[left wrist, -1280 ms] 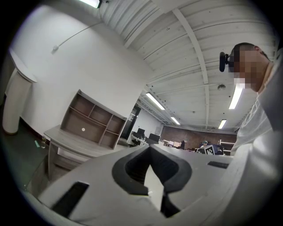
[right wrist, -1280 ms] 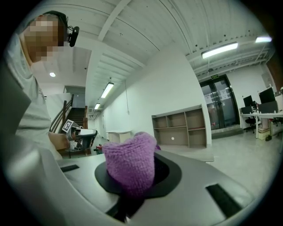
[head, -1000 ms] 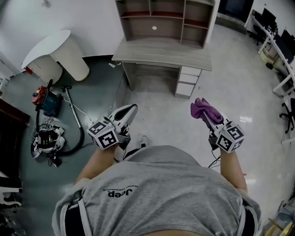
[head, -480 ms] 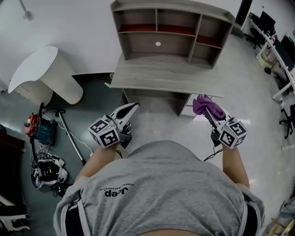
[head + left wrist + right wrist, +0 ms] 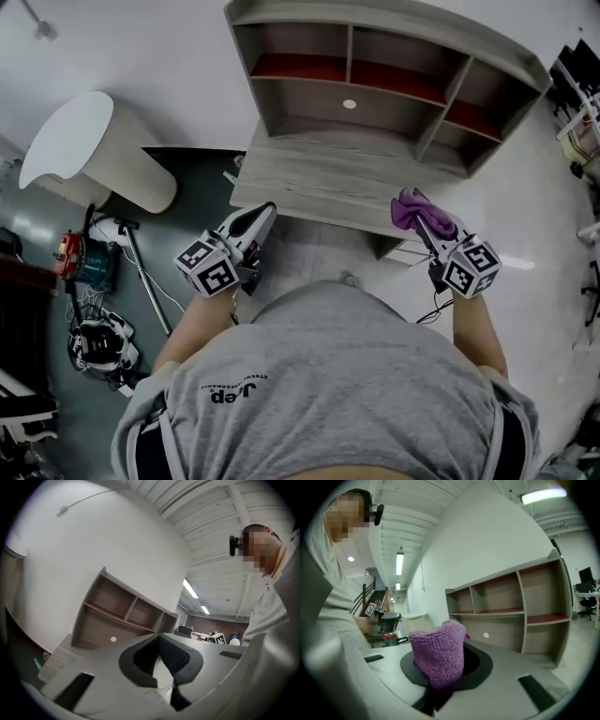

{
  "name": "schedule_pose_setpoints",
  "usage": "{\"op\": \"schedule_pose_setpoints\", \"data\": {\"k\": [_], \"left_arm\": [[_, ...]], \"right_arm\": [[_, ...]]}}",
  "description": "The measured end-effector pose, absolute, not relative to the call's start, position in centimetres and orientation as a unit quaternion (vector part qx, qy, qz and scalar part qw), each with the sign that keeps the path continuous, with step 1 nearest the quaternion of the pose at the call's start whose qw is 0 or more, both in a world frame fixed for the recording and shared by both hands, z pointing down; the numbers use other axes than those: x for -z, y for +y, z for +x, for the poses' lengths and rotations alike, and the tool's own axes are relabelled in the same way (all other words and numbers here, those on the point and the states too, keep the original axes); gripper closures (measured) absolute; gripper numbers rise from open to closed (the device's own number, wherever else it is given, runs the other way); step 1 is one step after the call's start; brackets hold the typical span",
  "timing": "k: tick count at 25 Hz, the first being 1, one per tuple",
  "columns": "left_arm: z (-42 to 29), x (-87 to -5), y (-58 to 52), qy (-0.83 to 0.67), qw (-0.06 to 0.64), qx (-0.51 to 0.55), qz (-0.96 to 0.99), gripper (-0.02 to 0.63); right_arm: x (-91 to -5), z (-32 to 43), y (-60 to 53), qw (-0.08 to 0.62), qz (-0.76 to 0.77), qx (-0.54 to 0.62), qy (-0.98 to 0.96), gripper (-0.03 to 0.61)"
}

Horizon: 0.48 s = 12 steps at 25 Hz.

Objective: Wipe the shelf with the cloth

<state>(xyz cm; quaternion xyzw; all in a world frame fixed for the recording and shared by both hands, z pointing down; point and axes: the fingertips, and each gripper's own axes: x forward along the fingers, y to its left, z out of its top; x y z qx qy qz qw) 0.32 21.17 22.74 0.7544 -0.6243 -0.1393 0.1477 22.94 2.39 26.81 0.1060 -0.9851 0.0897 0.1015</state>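
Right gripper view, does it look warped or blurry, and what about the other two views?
Right gripper view: fisheye bends the grey wooden shelf unit, corners go dark, the purple knitted cloth is sharp, the ceiling lamp is blown out. Left gripper view: same warp and dark corners. Head view: evenly lit, edges curved.

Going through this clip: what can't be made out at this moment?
- Right claw tips: right gripper view, wrapped by the purple knitted cloth they clamp.
- Dust on the grey wooden shelf unit: too small, every view.
- Shelf unit's lower right: left gripper view, behind the shut left claw.
- Floor directly below: head view, blocked by the person's grey-shirted torso.
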Motion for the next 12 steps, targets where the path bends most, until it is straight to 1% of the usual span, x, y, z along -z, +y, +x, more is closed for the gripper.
{"op": "schedule_pose_setpoints", "data": {"k": [3,6,12], "left_arm": [[-2.8,-23.8,18.2,-0.66,0.157,0.143,0.72,0.588],[-5.1,-25.4,16.1,-0.68,0.162,0.121,0.705,0.588],[-10.8,-28.6,13.7,-0.68,0.191,0.11,0.699,0.588]], "right_arm": [[-28.8,18.1,-2.8,0.124,0.067,-0.074,-0.987,0.506],[-30.6,12.8,-6.4,0.139,0.037,-0.064,-0.988,0.506],[-34.6,2.5,-7.3,0.183,0.021,-0.024,-0.983,0.506]]}}
